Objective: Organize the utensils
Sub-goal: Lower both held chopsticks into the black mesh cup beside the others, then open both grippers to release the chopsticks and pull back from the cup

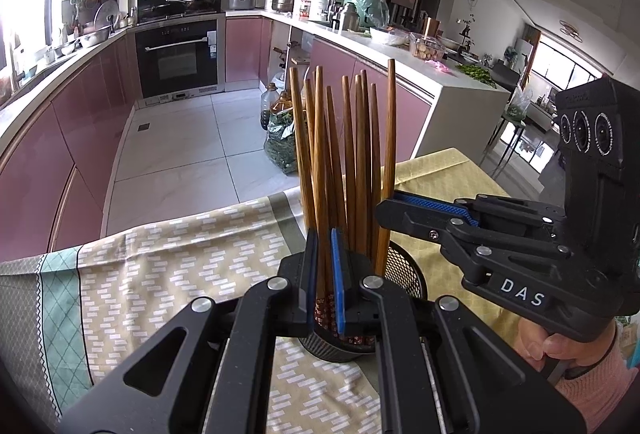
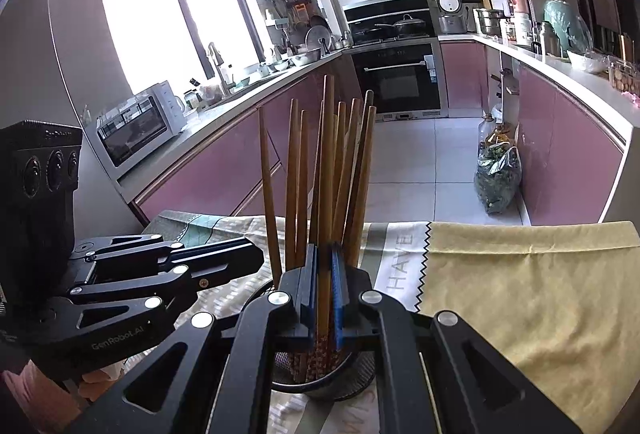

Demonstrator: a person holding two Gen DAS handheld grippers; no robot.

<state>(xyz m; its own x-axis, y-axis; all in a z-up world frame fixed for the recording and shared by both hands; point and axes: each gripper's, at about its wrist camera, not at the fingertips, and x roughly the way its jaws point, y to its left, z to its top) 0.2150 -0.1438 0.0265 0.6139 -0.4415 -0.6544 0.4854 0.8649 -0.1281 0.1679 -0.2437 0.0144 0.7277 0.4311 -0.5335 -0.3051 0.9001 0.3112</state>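
Black mesh holder (image 1: 404, 270) lower centre of frame, on patterned tablecloth (image 1: 160, 274), full of wooden chopsticks (image 1: 352, 153). Left gripper (image 1: 325, 286) clamped on one chopstick; right gripper (image 2: 324, 286) likewise clamped on one. Judgement: lower each straight, release only once tip seated, avoid tipping holder.

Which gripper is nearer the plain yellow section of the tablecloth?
Right. The right gripper grips a wooden chopstick beside the yellow section; the left gripper sits beyond the black mesh holder, over patterned cloth.
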